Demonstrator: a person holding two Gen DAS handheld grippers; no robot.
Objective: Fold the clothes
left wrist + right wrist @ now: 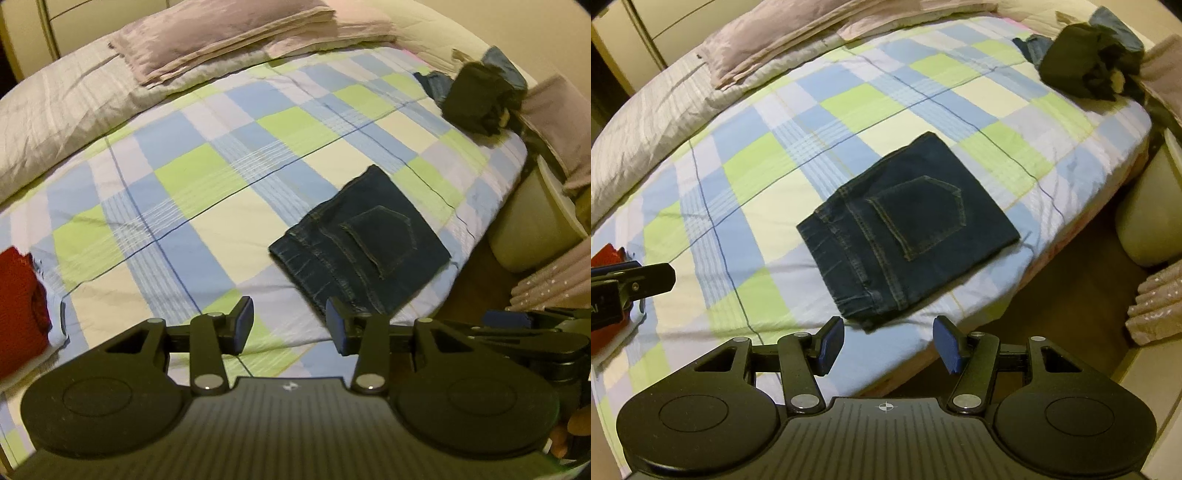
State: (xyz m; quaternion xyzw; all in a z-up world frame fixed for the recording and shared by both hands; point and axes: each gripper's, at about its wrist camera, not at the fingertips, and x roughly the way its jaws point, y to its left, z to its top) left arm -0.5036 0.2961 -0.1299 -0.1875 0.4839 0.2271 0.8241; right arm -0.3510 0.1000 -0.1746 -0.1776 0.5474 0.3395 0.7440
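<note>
Right wrist view, folded jeans (905, 236) just beyond empty right gripper (888, 345)

The left tongs (290, 325) point steeply down, jaws parted with nothing between them. The right tongs (888, 345) tilt down likewise, jaws wider and empty. In the left view, fingers (569, 432) show at 4 o'clock.

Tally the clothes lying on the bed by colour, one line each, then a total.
Dark blue, folded jeans: 1
Red garment at the near left edge: 1
Black crumpled garment in the far corner: 1
Lighter blue clothing behind the black one, partly hidden: at least 1
Total: at least 4
</note>
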